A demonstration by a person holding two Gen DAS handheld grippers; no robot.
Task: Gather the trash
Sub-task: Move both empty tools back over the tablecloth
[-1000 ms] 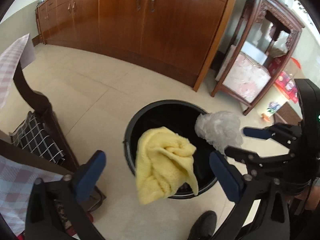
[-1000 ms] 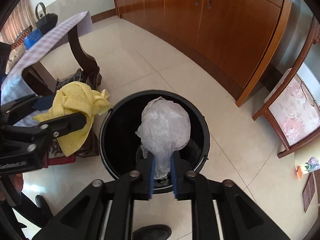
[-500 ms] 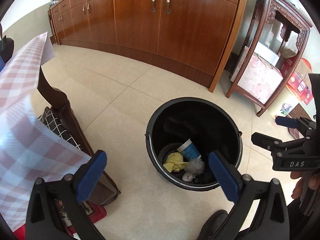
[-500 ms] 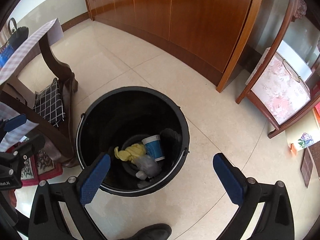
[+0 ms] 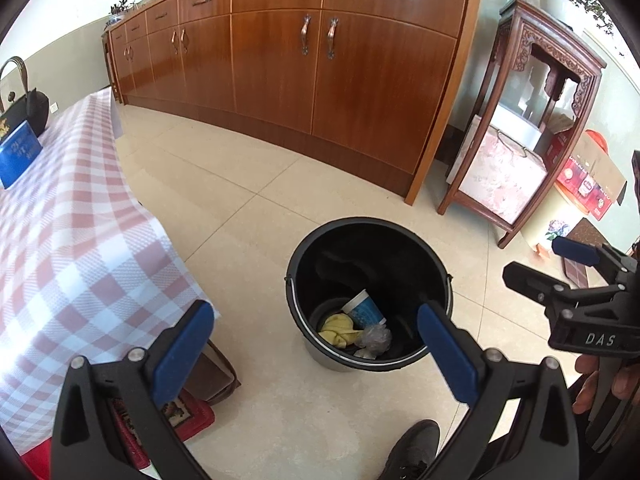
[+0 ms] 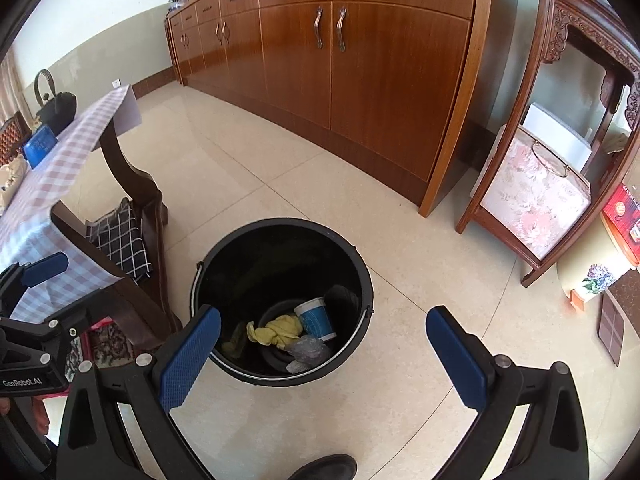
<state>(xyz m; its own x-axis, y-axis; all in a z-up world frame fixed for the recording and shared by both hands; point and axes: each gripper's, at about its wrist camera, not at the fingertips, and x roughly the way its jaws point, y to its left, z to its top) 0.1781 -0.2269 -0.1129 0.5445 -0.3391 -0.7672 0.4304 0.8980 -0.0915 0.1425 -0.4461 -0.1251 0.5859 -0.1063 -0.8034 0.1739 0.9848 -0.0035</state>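
A black bucket (image 5: 304, 264) stands on the tiled floor; it also shows in the right wrist view (image 6: 280, 228). Inside lie a yellow cloth (image 5: 338, 328) (image 6: 276, 330), a blue-and-white paper cup (image 5: 362, 312) (image 6: 316, 320) and a crumpled clear plastic bag (image 5: 374, 338) (image 6: 306, 352). My left gripper (image 5: 314, 354) is open and empty, raised above and in front of the bucket. My right gripper (image 6: 324, 356) is open and empty, also above the bucket's near side. The right gripper shows at the right of the left wrist view (image 5: 576, 276).
A table with a pink checked cloth (image 5: 60, 248) stands left, bearing a black kettle (image 5: 32, 108) and a blue box (image 5: 18, 152). A checked cushion (image 6: 120, 240) sits under it. Wooden cabinets (image 5: 300, 68) line the back wall. A carved stand (image 5: 532, 128) is at right. A shoe (image 5: 412, 452) is below.
Both grippers opened: the yellow cloth and the plastic bag dropped into the bucket. Both grippers have since risen and pulled back, so the table top now shows.
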